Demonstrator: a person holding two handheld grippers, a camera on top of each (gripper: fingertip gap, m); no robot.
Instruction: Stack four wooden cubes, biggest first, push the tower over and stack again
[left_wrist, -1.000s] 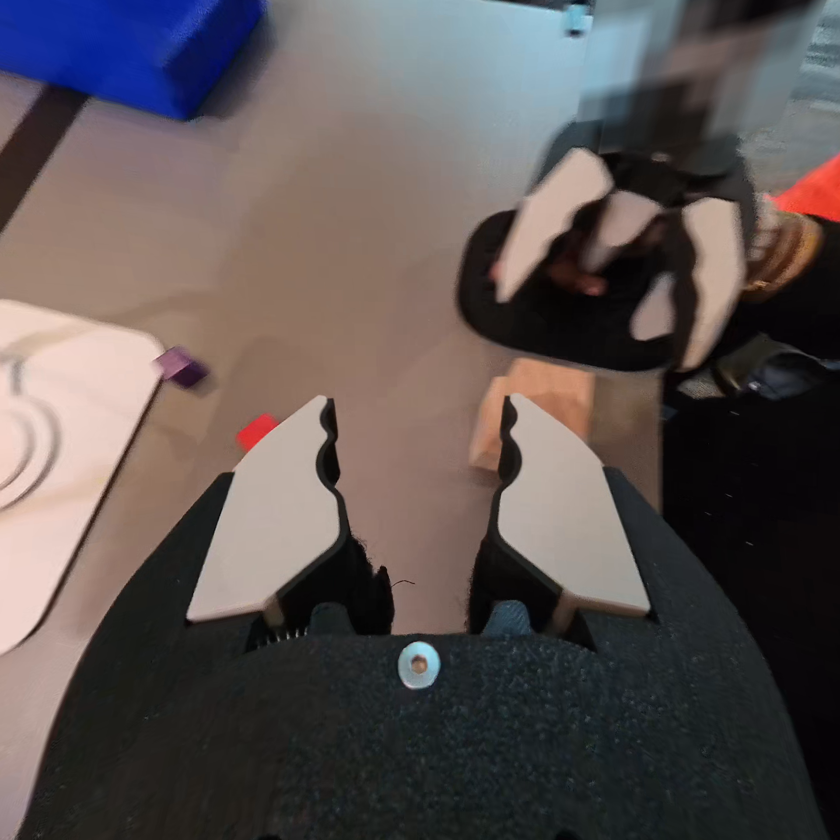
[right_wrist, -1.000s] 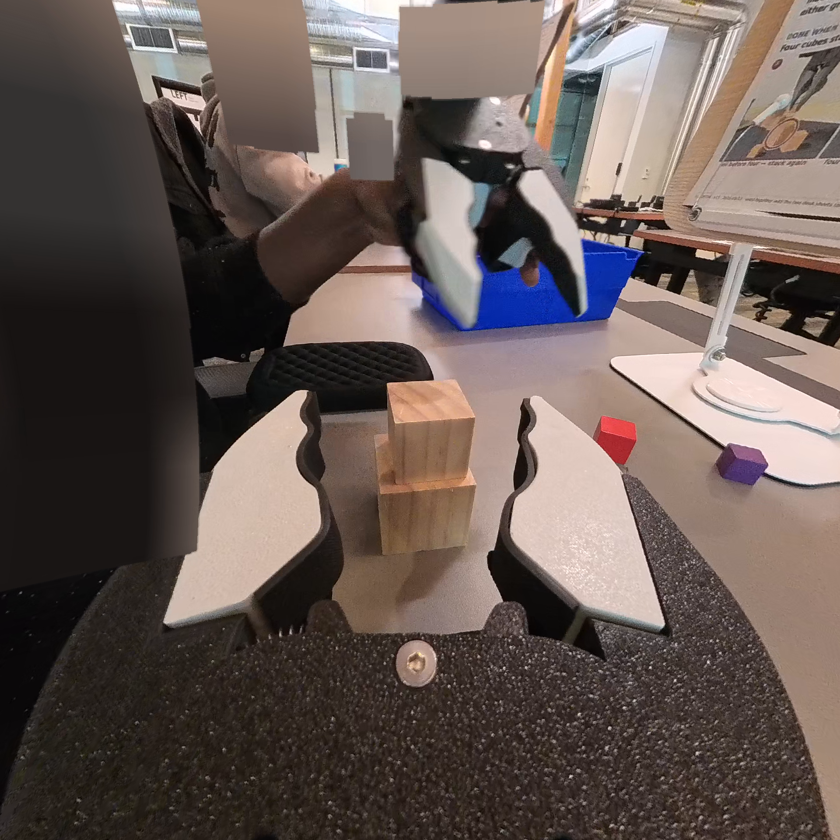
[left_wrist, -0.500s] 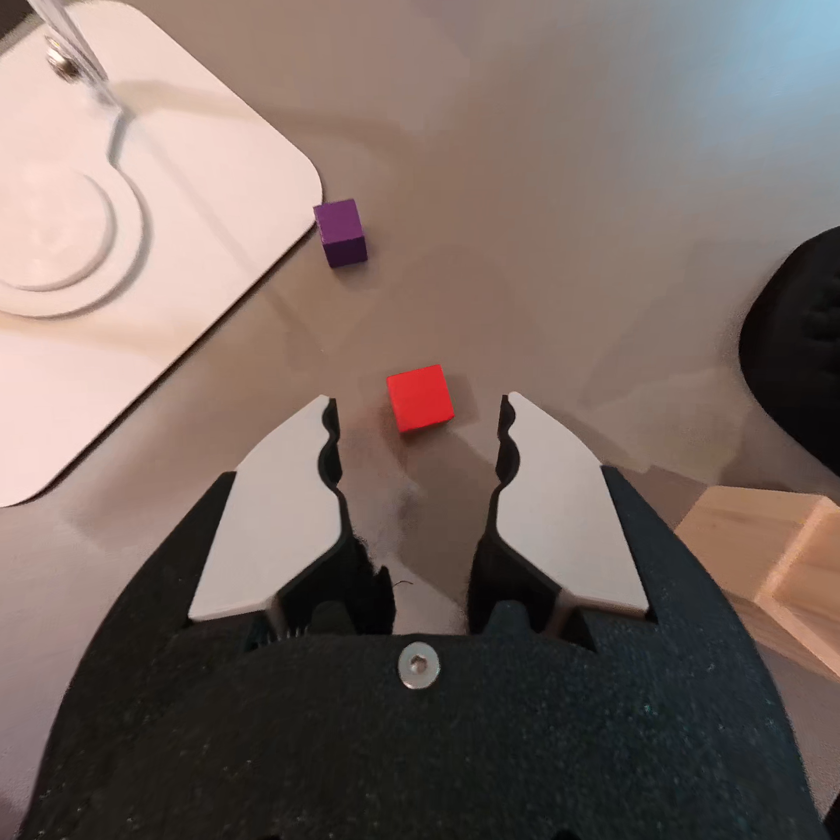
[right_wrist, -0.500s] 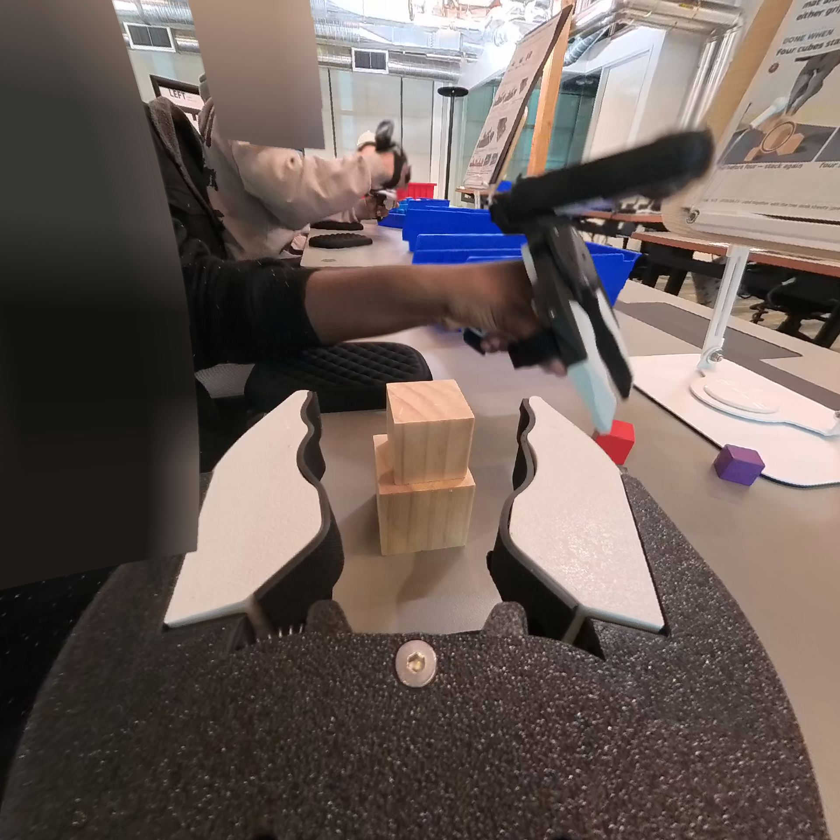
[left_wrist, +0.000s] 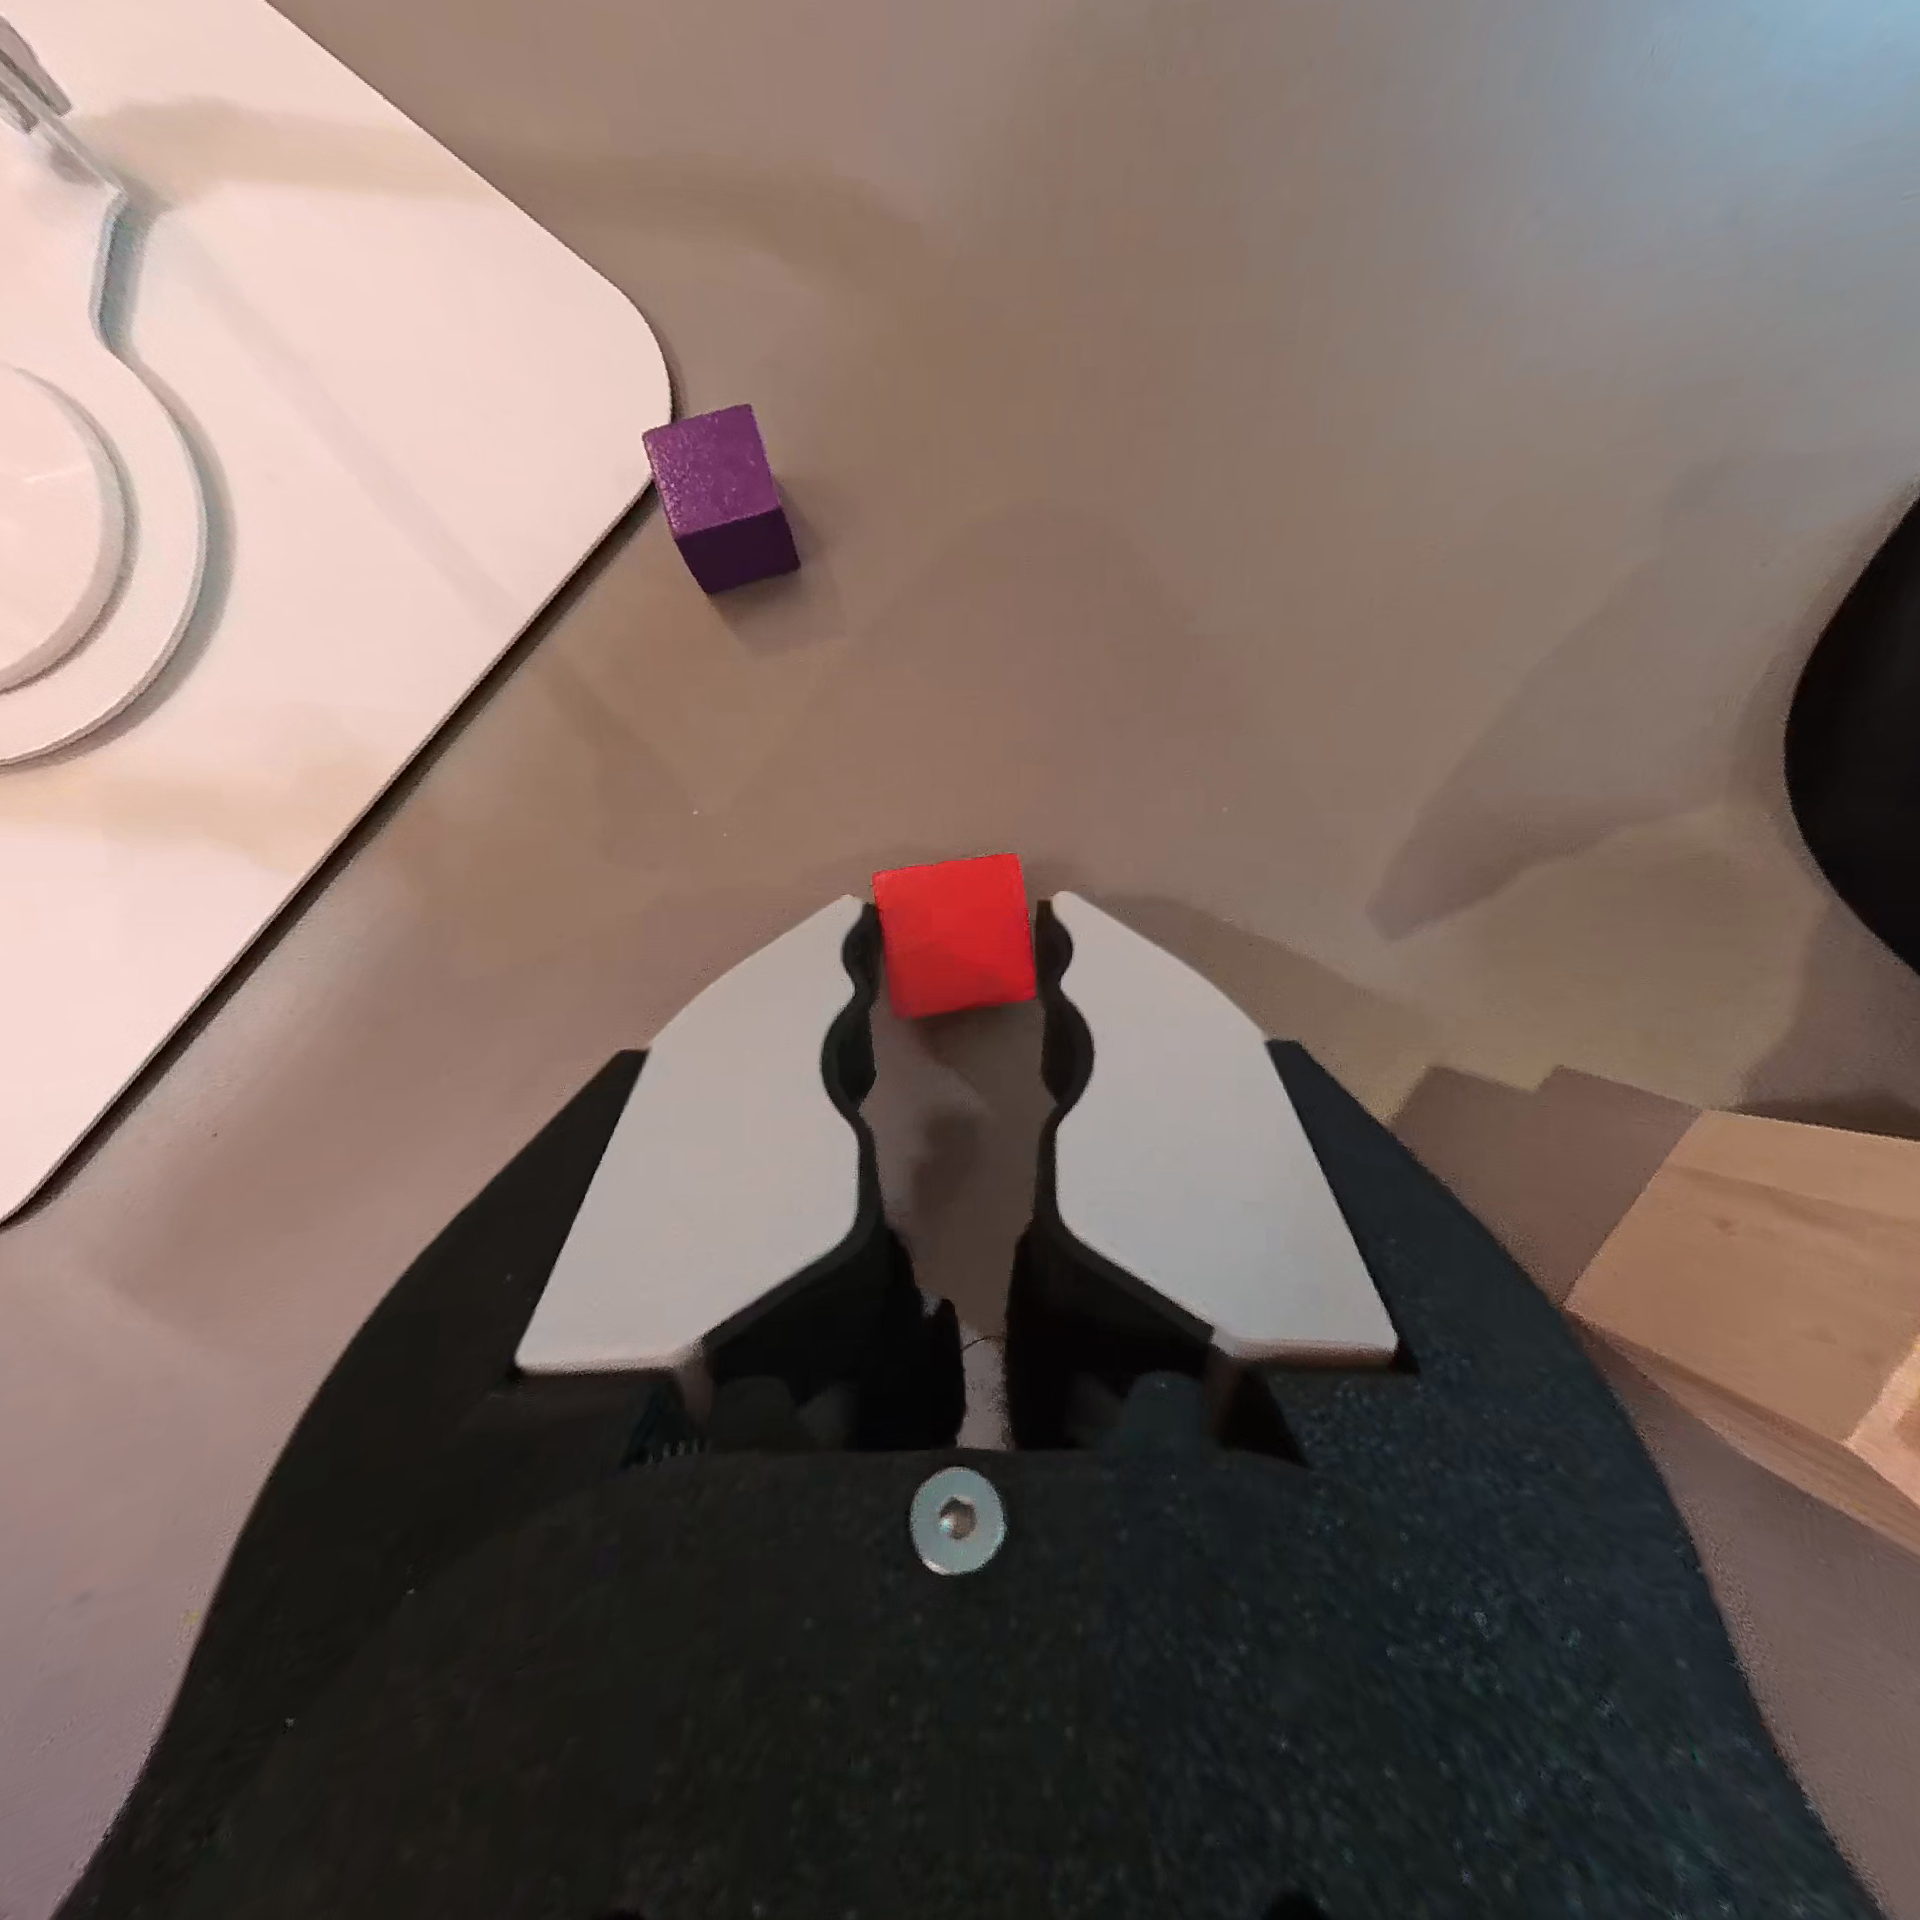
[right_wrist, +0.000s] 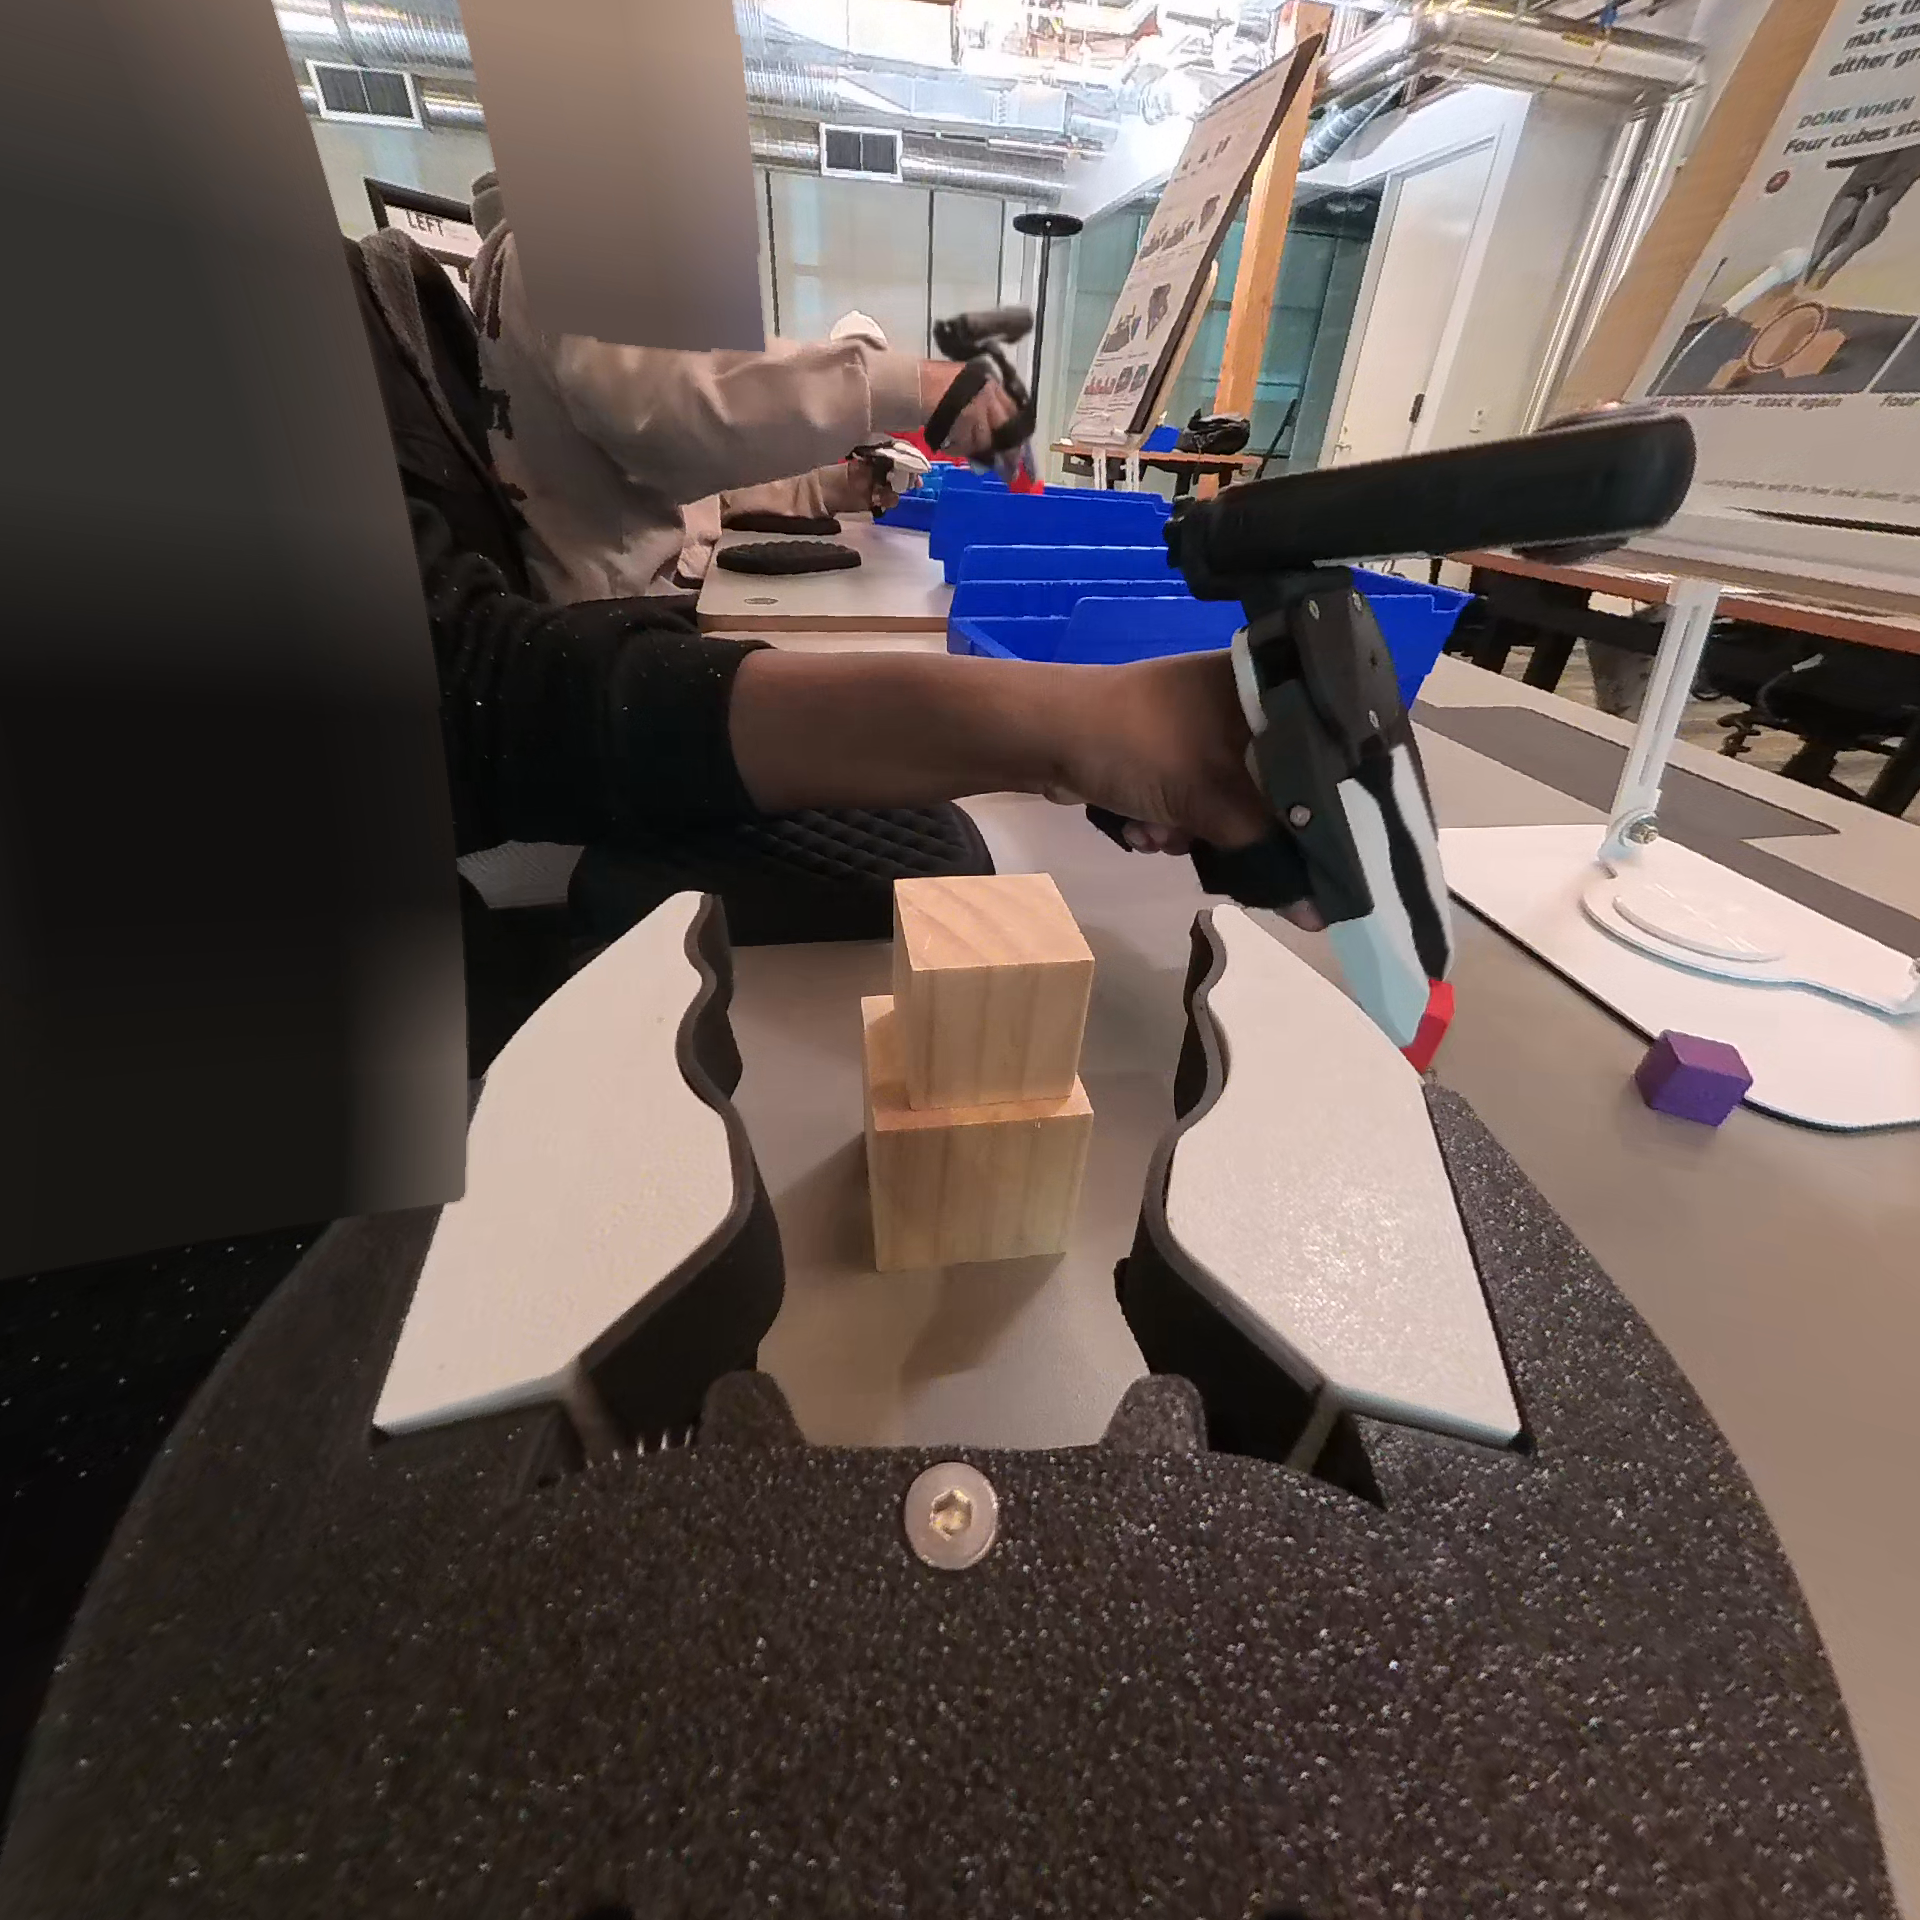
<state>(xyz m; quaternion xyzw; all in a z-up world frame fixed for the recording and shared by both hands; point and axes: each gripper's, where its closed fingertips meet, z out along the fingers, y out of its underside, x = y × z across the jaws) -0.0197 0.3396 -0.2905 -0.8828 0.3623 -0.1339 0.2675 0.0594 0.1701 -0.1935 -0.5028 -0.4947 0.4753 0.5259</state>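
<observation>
1. The left hand-held gripper (left_wrist: 954, 940) pinches a small red cube (left_wrist: 954, 933) between both pads on the grey tabletop (left_wrist: 1247, 416).
2. A small purple cube (left_wrist: 720, 497) sits beside a white stand base (left_wrist: 312, 436).
3. The right hand-held gripper (right_wrist: 956, 1023) is spread wide around two stacked pale wooden cubes (right_wrist: 977, 1070), untouched.

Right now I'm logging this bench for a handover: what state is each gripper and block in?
Left gripper: closed on the small red cube, pads against its sides.
Small red cube: on the grey table, slightly turned.
Right gripper: open, holding nothing.
Two pale wooden blocks: stacked, upper one offset, standing free between the right gripper's fingers.
Small purple cube: loose beside the white stand base.
</observation>
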